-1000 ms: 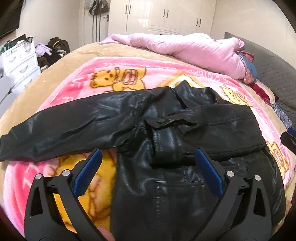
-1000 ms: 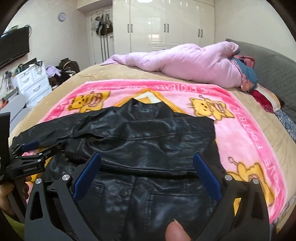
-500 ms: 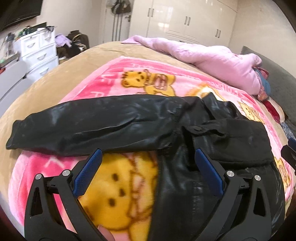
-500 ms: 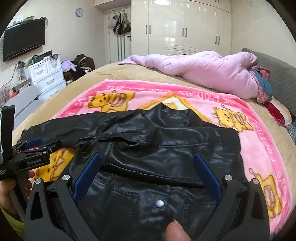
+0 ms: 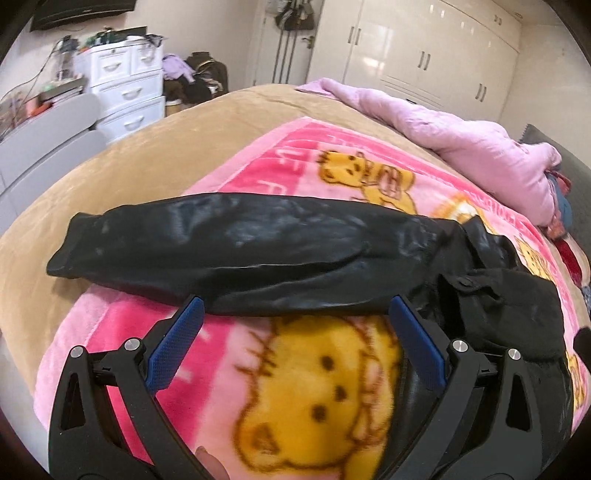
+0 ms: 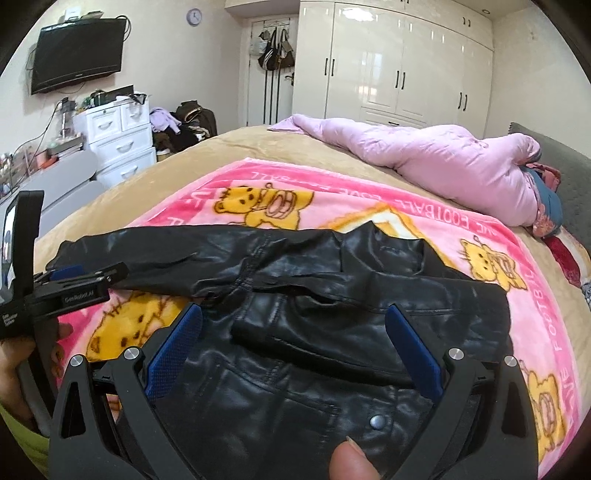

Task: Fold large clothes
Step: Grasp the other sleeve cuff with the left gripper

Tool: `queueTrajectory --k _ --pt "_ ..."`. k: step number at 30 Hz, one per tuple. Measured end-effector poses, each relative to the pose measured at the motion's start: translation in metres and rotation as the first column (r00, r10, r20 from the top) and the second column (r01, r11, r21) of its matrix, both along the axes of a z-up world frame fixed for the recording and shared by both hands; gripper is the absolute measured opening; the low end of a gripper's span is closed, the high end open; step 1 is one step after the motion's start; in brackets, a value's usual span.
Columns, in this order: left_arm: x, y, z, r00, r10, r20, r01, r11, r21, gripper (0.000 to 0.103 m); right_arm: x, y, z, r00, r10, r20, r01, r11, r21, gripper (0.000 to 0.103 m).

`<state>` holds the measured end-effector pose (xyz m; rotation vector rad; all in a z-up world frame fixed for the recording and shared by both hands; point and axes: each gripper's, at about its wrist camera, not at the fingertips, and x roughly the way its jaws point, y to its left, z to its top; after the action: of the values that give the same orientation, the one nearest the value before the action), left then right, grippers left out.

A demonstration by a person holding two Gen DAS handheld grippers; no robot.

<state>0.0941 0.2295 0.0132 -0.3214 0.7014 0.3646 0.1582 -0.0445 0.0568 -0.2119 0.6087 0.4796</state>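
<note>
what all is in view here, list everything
leather jacket: one, black, flat on the pink blanket, one sleeve stretched out sideways, the other folded across the chest
cartoon blanket: one, pink with yellow bears, spread on the bed
bed cover: one, tan, under the blanket
quilt: one, pale pink, bunched at the far side of the bed
drawer unit: one, white, by the wall
tv: one, black, on the wall
wardrobe: one, white, at the back
clock: one, on the wall
left hand-held gripper: open, over the sleeve's edge
right hand-held gripper: open, over the jacket front
</note>
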Motion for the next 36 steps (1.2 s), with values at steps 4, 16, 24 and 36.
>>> queueTrajectory --k 4,16,24,36 --pt "-0.005 0.015 -0.003 0.999 0.038 0.0 -0.038 0.999 -0.013 0.094 -0.004 0.012 -0.003 0.999 0.031 -0.014 -0.031 1.0 0.004 0.099" --pt "-0.024 0.073 -0.014 0.978 0.21 -0.012 -0.21 0.977 -0.038 0.094 -0.009 0.047 -0.015 0.996 0.087 -0.026 -0.088 0.995 -0.043 0.099" --pt "-0.03 0.103 -0.024 0.952 0.304 -0.038 -0.305 0.952 -0.033 0.094 -0.011 0.062 -0.018 0.992 0.122 -0.031 -0.123 0.991 -0.054 0.099" --pt "-0.037 0.16 -0.048 0.892 0.447 -0.07 -0.452 0.883 -0.125 0.094 -0.005 0.048 -0.029 0.994 0.091 -0.057 -0.094 0.995 -0.038 0.099"
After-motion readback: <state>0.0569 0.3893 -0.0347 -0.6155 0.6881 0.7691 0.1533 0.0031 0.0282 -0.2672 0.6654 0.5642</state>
